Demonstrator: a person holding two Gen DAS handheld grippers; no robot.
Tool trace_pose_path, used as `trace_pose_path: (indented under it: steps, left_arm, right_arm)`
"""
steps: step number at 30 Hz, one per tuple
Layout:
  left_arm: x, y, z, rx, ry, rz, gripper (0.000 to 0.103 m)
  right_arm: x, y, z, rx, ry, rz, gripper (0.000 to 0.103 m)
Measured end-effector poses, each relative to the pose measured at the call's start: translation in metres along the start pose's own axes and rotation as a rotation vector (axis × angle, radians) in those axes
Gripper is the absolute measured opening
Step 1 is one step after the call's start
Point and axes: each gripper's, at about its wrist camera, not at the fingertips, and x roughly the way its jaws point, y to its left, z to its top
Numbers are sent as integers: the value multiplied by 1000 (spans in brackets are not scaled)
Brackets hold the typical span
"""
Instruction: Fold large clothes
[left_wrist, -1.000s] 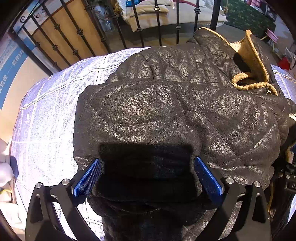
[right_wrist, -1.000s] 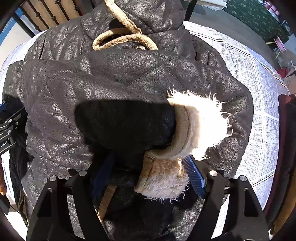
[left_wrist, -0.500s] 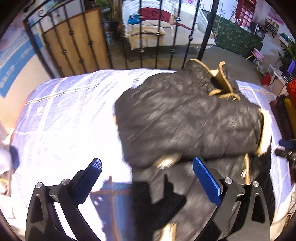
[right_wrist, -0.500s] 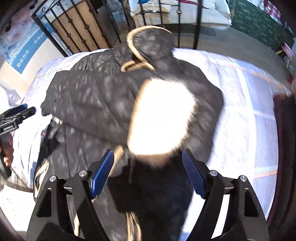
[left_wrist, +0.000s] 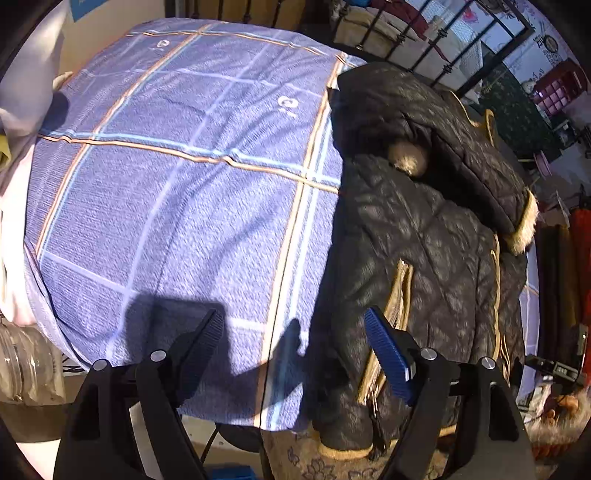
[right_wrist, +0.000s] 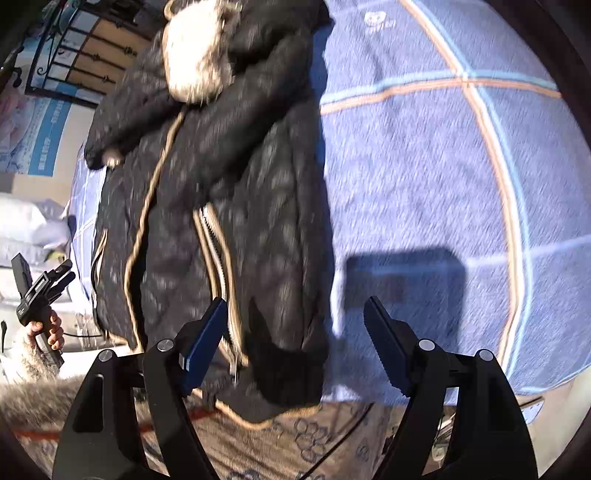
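A black quilted jacket (left_wrist: 424, 229) with tan trim and fur cuffs lies on a blue plaid sheet (left_wrist: 177, 177), both sleeves folded across its front and its hem hanging over the near edge. In the right wrist view the jacket (right_wrist: 229, 206) fills the left half. My left gripper (left_wrist: 295, 350) is open and empty, held off the near edge with its right finger over the jacket's hem. My right gripper (right_wrist: 295, 343) is open and empty above the hem's right corner. The left gripper also shows at the left edge of the right wrist view (right_wrist: 40, 291).
A black iron railing (left_wrist: 443, 48) stands behind the far edge. White bedding (left_wrist: 22, 92) lies at the left. A patterned rug (right_wrist: 277, 443) covers the floor below the near edge. Red and dark clothes (left_wrist: 569, 266) hang at the right.
Both grippers let go of the sleeves and pulled back off the jacket toward the near edge. The sleeves now lie folded across the jacket's front.
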Motion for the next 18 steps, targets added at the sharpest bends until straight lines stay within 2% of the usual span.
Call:
trace_pose_path:
  steps: [5,8,10,13,14,16,18]
  left_arm:
    - [17,-31,-27,117,93,-70,75]
    - [35,-42,-36,142,131,-93,75]
    - [53,-48,-42,168,165,-62,75]
    - [77,-56,-51,185,205,-32,72]
    - [80,-59,-51,180,205,-34,65]
    - [79,-62,-50,183,210,-40,56]
    - [77,-62,-48,188,225,-58,41]
  right_arm:
    - [16,-6,-27,4,59,36,76]
    - [24,-5,-35,8,99,72,76]
    - [30,-5,-38,6,119,80,75]
    - [43,-1,-42,14,144,104,62]
    - [44,-1,-44,25,139,120,54]
    - [43,-1,-46,29,136,143,45]
    - [40,-2,-46,22,132,150,35]
